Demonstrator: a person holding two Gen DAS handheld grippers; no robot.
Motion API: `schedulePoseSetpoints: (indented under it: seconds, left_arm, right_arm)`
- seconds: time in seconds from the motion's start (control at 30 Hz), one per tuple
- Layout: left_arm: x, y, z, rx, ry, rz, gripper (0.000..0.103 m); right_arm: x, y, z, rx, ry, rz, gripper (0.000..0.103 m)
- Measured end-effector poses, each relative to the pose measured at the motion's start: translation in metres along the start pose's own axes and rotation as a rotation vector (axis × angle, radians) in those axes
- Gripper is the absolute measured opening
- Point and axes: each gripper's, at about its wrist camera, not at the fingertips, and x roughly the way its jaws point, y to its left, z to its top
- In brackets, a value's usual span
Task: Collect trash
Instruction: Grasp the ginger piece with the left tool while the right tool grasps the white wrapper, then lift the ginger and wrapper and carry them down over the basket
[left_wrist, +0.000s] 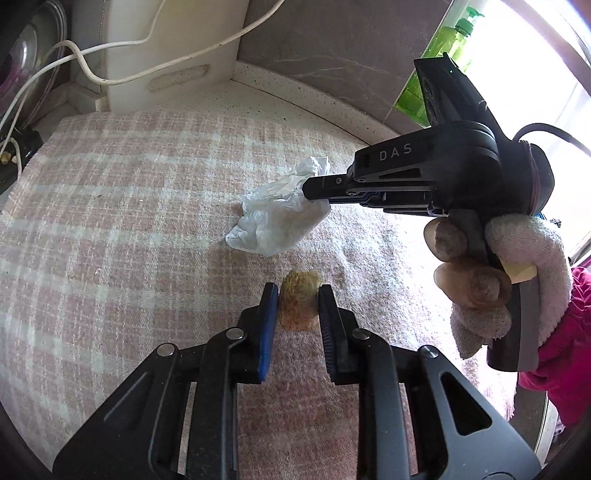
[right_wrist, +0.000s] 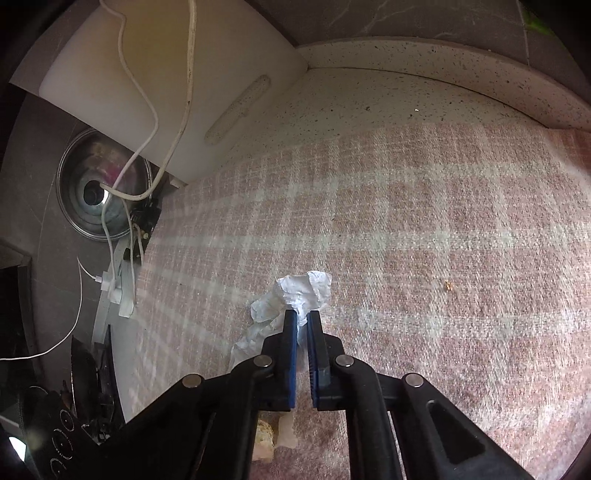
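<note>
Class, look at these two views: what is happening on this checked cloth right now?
A person is collecting trash with a pair of tongs in each hand. The left tongs are shut on a small brown scrap. The right tongs are shut on a crumpled white tissue. Both pieces are still low over the cloth.

The cloth (left_wrist: 129, 206) is pink with pale white checks; the counter (right_wrist: 388, 99) cream with dark speckles. The crumpled tissue (left_wrist: 277, 214) is white, the scrap (left_wrist: 299, 302) tan and yellowish. Both black grippers have blue pads (left_wrist: 267, 325). A white cable (left_wrist: 122, 48) crosses a white board (right_wrist: 122, 74); the bottle (left_wrist: 458, 37) is bright green, the sleeve (left_wrist: 565, 354) magenta, the glove (left_wrist: 528, 251) off-white
</note>
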Motion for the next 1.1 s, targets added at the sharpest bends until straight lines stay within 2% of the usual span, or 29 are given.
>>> schedulePoseSetpoints:
  seconds: [0.1,0.13,0.27,0.37,0.4,0.5,0.53,0.57,0.73,0.83,1.0,1.07,1.1]
  left_arm:
    - [-0.008,0.004,-0.002,-0.005,-0.007,-0.005,0.02]
    - [-0.009,0.002,-0.004,0.0,-0.005,-0.005,0.017]
    - [-0.004,-0.01,-0.012,0.027,0.023,0.006,0.017]
    - [0.002,-0.013,-0.005,0.03,0.031,0.009,0.017]
    - [0.004,-0.012,-0.004,0.021,0.037,0.014,0.019]
    - [0.014,-0.008,-0.002,0.005,0.058,0.021,0.034]
    - [0.019,-0.006,-0.001,-0.003,0.067,0.024,0.042]
    - [0.025,-0.004,0.0,-0.011,0.077,0.021,0.045]
    - [0.036,0.001,-0.008,-0.035,0.083,0.024,0.045]
    - [0.036,0.002,-0.012,-0.032,0.073,0.039,0.038]
    - [0.034,0.005,-0.014,-0.031,0.063,0.037,0.038]
    - [0.028,0.008,-0.017,-0.044,0.054,0.027,0.038]
    - [0.01,0.008,-0.022,-0.05,0.046,0.025,0.038]
  right_arm:
    - [-0.01,0.008,-0.004,-0.039,-0.018,-0.022,0.002]
    - [-0.013,0.011,-0.005,-0.048,-0.024,-0.027,0.002]
    - [-0.028,0.015,-0.009,-0.073,-0.054,-0.049,0.002]
    - [-0.036,0.013,-0.011,-0.072,-0.063,-0.046,0.002]
    - [-0.038,0.012,-0.012,-0.072,-0.064,-0.045,0.002]
    - [-0.042,0.012,-0.015,-0.084,-0.064,-0.051,0.002]
    - [-0.043,0.011,-0.016,-0.086,-0.065,-0.052,0.002]
    - [-0.045,0.01,-0.017,-0.086,-0.065,-0.05,0.002]
    - [-0.052,0.008,-0.02,-0.09,-0.075,-0.054,0.002]
    - [-0.054,0.008,-0.022,-0.088,-0.078,-0.056,0.002]
    - [-0.063,0.008,-0.027,-0.086,-0.094,-0.058,0.002]
    - [-0.067,0.01,-0.03,-0.087,-0.102,-0.061,0.002]
    - [-0.07,0.01,-0.031,-0.086,-0.106,-0.06,0.002]
